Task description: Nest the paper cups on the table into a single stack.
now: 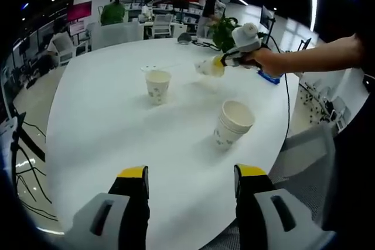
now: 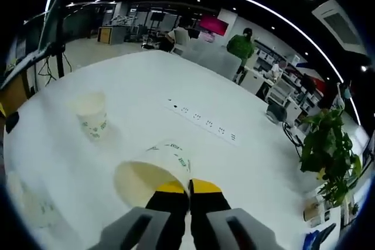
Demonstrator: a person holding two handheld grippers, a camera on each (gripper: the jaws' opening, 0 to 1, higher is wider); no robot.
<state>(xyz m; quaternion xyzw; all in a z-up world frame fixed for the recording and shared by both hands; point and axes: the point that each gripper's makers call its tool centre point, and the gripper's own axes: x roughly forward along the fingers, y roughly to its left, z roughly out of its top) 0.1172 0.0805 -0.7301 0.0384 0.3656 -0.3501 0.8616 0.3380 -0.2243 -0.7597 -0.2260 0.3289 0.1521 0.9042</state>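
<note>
Big open office with a dark ceiling, long strip lights and little spotlights. The round white table (image 1: pixel 117 115) has a white power strip (image 2: pixel 202 121) lying on it and a leafy potted plant (image 2: pixel 328 150) at the edge. Behind it are desks, office chairs (image 1: pixel 161 24), and 1 person in a green top (image 1: pixel 112 11).

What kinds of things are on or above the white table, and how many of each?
standing paper cup: 1
nested cup stack: 1
held paper cup, in the right gripper: 1
power strip: 1
plant at the table edge: 1
Total: 5
</note>
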